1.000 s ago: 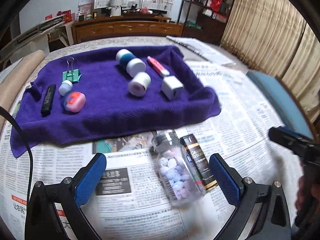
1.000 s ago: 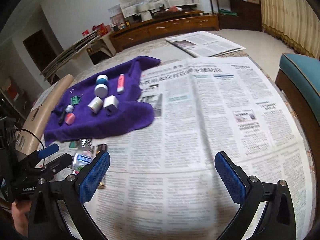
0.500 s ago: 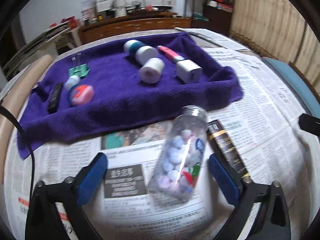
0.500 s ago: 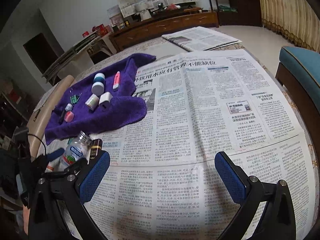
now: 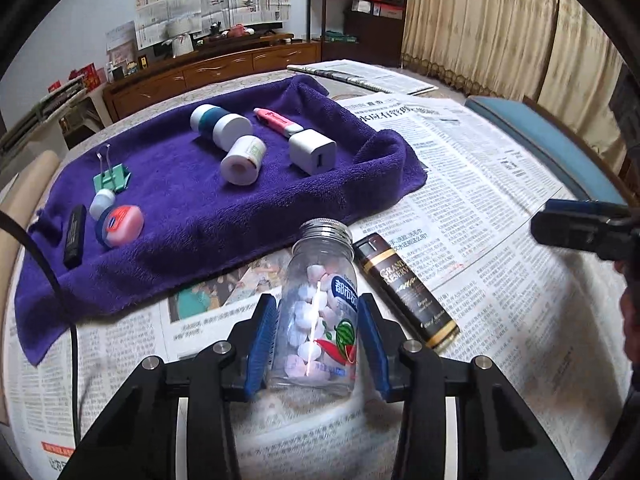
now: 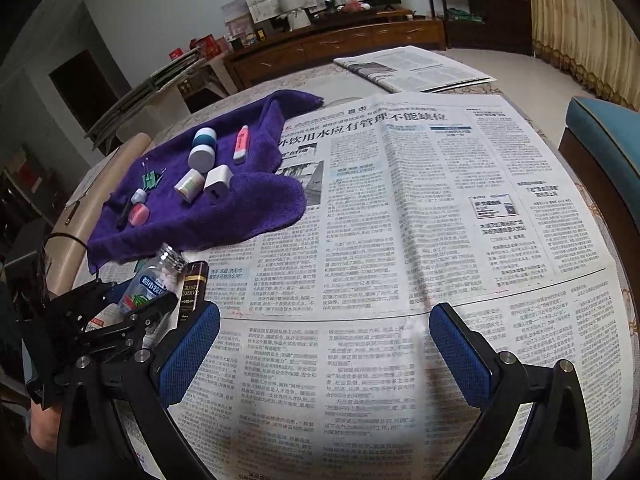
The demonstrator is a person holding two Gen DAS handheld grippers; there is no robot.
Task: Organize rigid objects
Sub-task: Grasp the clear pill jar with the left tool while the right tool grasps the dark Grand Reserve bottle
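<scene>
My left gripper (image 5: 318,340) is shut on a clear candy jar (image 5: 320,308) with a silver lid, its blue pads on both sides of the jar's body. The jar (image 6: 154,280) also shows in the right wrist view, tilted in the left gripper (image 6: 134,308). A dark brown tube (image 5: 404,288) lies on the newspaper just right of the jar. A purple towel (image 5: 192,216) holds several small items: white bottles, a white charger (image 5: 312,152), a pink highlighter, a green binder clip, a pink case. My right gripper (image 6: 324,344) is open and empty over the newspaper.
Newspaper (image 6: 420,200) covers the round table. A blue chair (image 6: 604,136) stands at the right edge. A folded newspaper (image 6: 412,68) lies at the far side. A wooden cabinet (image 5: 208,72) stands beyond the table.
My left gripper has closed on the candy jar, which now stands between the pads. The right gripper has held roughly still and stayed open.
</scene>
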